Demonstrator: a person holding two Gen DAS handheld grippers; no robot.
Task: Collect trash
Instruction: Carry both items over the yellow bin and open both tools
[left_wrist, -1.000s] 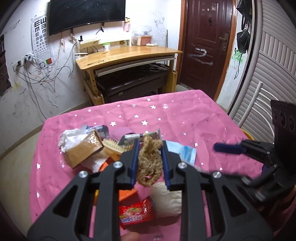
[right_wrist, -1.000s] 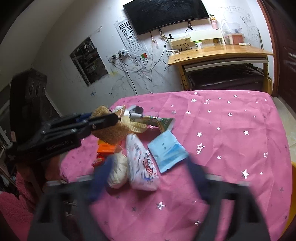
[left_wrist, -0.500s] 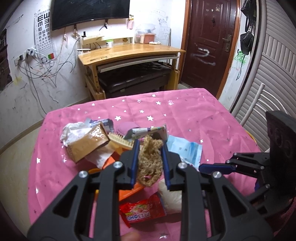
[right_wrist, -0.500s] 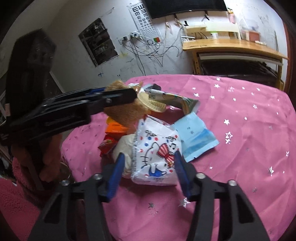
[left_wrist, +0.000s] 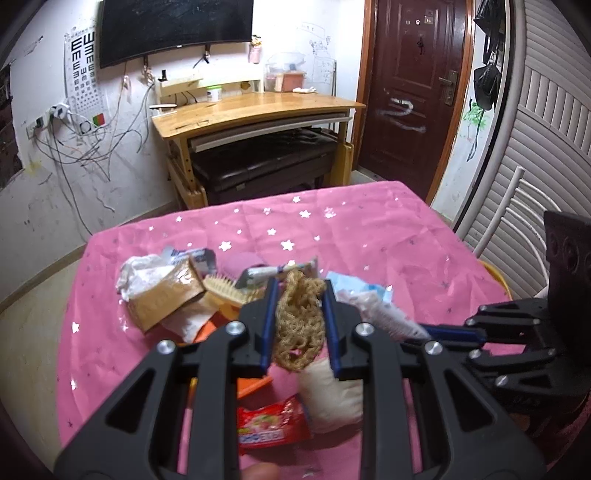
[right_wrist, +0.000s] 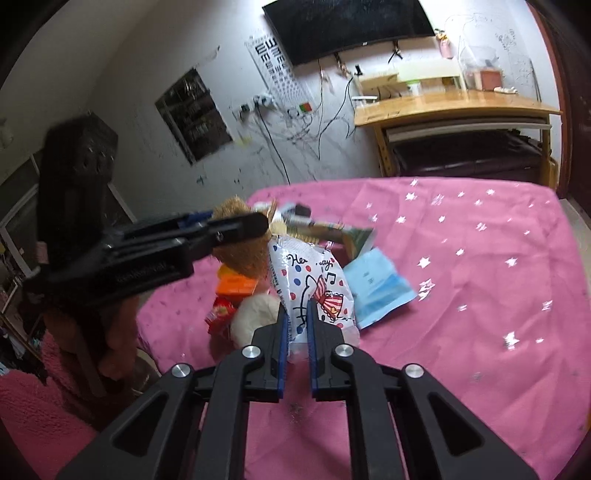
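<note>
**Two pieces of trash in hand, both soft and light**

Both hand-held grippers are loaded. My left hand-held gripper (left_wrist: 300, 325) is closed on a tangled wad of tan netting (left_wrist: 298, 325), which fills the gap between the blue pads and hangs below them, centre of the left wrist frame. I judge it springy and nearly weightless; it should not slip, but loose loops could snag on the clutter beneath, so a grip through the thick middle suits it.

My right hand-held gripper (right_wrist: 296, 332) is pinched narrow on the bottom edge of a white cartoon-print plastic bag (right_wrist: 314, 284), centre of the right wrist frame. The film looks crinkly, slick and limp. Held only by its edge, I expect it to flop and possibly slide free, so a deeper bite would be safer.

Below, on the pink star-print table (right_wrist: 480, 295), the rest of the pile waits: a red candy wrapper (left_wrist: 273, 428), a cream lump (left_wrist: 328, 398), a blue packet (right_wrist: 376, 288), an orange box (right_wrist: 236, 284), a wooden brush (left_wrist: 225, 288) and a brown paper bag (left_wrist: 166, 299).
</note>
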